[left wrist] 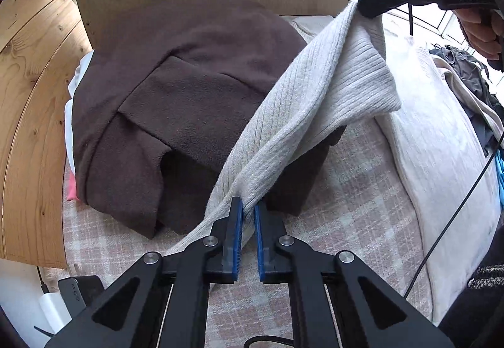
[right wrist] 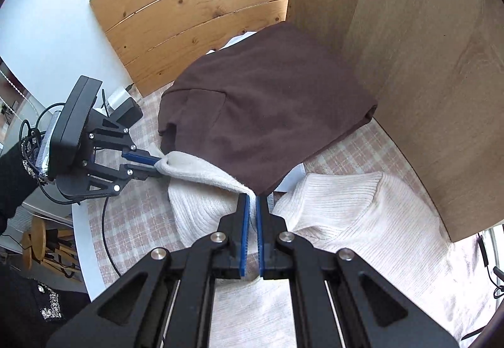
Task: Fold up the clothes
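**Cream ribbed sweater, held at two points**

Cream rib-knit sweater point(left wrist: 318, 114): stretched diagonally from lower centre to upper right of the left wrist view, its bulk lying on the checked table point(left wrist: 346, 206) at right. Left hand-held gripper point(left wrist: 248, 209): pinching one end of the raised fold. Right hand-held gripper point(right wrist: 253, 203): pinching the other end. Brown fleece garment point(left wrist: 176, 102): folded, centre left, partly under the raised knit. Wooden panel point(right wrist: 409, 64): just behind. Risks, as judged: knit slipping from a shallow pinch; taut fabric dragging across and disturbing the folded brown garment.
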Demonstrator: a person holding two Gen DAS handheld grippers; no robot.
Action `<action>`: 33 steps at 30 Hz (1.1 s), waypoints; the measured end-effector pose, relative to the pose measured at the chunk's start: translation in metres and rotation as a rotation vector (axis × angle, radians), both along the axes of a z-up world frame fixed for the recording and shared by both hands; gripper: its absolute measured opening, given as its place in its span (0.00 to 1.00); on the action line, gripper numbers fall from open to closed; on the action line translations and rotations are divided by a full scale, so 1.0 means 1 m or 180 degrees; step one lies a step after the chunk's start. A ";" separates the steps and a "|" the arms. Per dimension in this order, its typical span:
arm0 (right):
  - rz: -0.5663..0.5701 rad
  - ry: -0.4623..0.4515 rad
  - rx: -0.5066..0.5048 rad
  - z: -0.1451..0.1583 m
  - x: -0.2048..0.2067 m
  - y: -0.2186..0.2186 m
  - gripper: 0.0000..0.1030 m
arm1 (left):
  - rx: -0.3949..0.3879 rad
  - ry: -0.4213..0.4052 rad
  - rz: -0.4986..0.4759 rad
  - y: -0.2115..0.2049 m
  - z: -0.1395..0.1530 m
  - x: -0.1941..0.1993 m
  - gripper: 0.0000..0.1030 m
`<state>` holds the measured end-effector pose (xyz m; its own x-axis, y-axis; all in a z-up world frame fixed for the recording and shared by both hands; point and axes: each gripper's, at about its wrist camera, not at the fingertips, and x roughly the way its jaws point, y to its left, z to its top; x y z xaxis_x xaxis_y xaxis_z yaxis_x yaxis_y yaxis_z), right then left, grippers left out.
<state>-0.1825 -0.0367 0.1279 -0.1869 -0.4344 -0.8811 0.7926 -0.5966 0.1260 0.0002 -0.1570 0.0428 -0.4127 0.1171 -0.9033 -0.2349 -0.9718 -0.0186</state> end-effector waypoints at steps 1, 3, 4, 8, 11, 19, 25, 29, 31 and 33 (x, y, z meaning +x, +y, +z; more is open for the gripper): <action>-0.0013 0.0020 -0.0005 0.003 0.002 0.002 0.04 | 0.0016 0.0034 -0.0013 0.004 0.007 0.005 0.06; -0.0033 0.0079 -0.0027 0.010 0.010 0.012 0.04 | 0.0102 0.0137 -0.0051 0.012 0.027 0.019 0.06; -0.0034 0.0102 -0.0032 0.014 0.015 0.019 0.04 | 0.0185 0.0171 -0.0050 0.016 0.039 0.029 0.06; -0.0009 0.0136 -0.0018 0.020 0.042 0.062 0.04 | 0.0566 0.0186 -0.0179 0.050 0.075 0.073 0.06; 0.0109 -0.0063 0.0069 0.005 0.070 0.103 0.05 | 0.0815 -0.0012 -0.0406 0.102 0.078 0.096 0.08; -0.0515 -0.0587 -0.0139 -0.028 0.032 0.151 0.22 | 0.0601 -0.0149 -0.0347 0.191 0.053 0.134 0.23; -0.0985 -0.0804 -0.0490 -0.050 -0.043 0.102 0.28 | 0.0373 -0.0174 0.0089 0.227 0.012 0.100 0.36; -0.1080 -0.0846 -0.0301 -0.072 -0.075 0.060 0.28 | 0.0127 -0.0235 0.0331 0.241 -0.013 0.080 0.36; -0.1085 -0.0890 -0.0180 -0.084 -0.087 0.044 0.28 | -0.0036 -0.0265 0.0430 0.241 -0.022 0.076 0.36; -0.1117 -0.1017 -0.0091 -0.098 -0.098 0.036 0.28 | -0.0087 -0.0228 0.0491 0.240 -0.023 0.075 0.36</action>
